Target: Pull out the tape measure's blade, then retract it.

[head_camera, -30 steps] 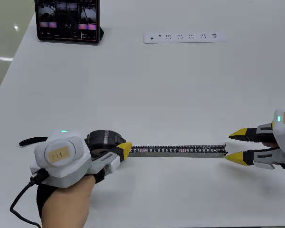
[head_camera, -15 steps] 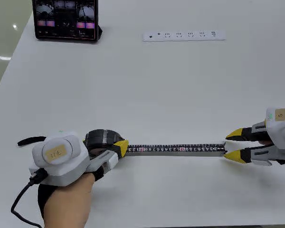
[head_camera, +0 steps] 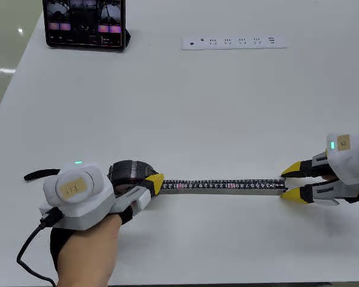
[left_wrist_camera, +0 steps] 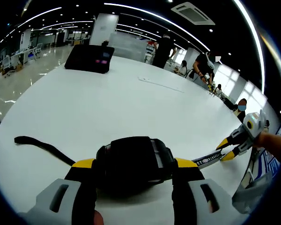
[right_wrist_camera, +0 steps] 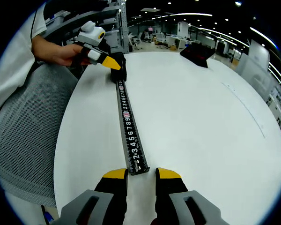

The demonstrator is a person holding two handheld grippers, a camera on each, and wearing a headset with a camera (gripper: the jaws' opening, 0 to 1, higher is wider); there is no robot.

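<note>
Along the front edge of the bench (head_camera: 197, 107), the left hand-held gripper (head_camera: 145, 190) clamps the hard, chunky tape measure (head_camera: 130, 173), while its thin, springy blade (head_camera: 224, 186) lies stretched toward the right edge, its tip, probably the surest hold, just at the 2 parted jaws of the right hand-held gripper (head_camera: 292, 182).

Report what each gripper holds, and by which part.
Left gripper clamps the tape measure by the sides of its black case. Right gripper holds nothing: its jaws stand apart, with the end of the blade just ahead of them.
</note>
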